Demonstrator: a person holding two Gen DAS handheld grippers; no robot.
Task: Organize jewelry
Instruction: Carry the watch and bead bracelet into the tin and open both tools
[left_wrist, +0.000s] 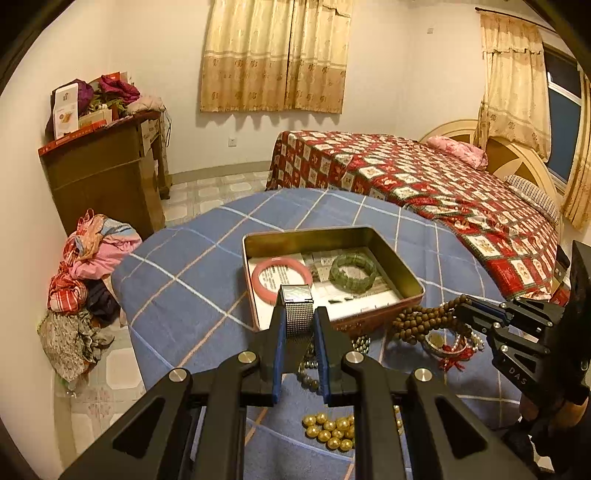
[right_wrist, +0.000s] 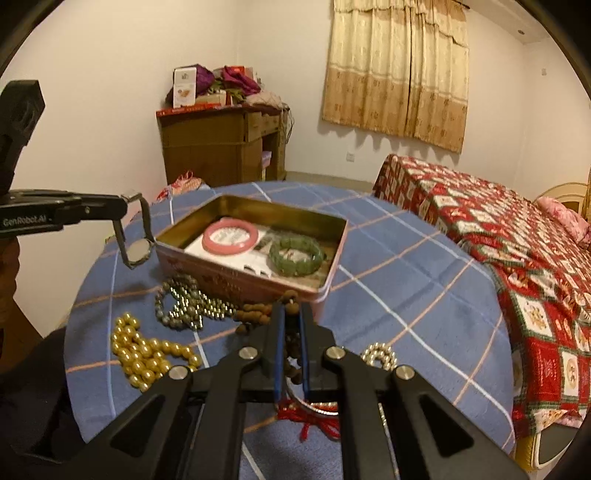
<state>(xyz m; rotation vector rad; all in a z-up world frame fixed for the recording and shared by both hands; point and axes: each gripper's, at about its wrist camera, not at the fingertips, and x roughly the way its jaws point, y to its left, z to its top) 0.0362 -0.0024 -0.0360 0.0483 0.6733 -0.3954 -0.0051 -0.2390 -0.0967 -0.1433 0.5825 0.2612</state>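
Two grippers work together: left fingers (left_wrist: 300, 314) clamp a mesh-strap watch (left_wrist: 295, 308) just short of the tin (left_wrist: 402, 275), ready to drop in; right fingers (right_wrist: 291, 314) pinch brown prayer beads (right_wrist: 258, 316).

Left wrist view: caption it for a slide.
Left gripper carries a mesh-band watch toward the open tin.

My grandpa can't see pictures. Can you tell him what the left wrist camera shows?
The left gripper holds a silver mesh-band watch near the edge of an open tin holding a pink bangle and a green bracelet. The tin sits on a blue checked cloth with loose bead strands.
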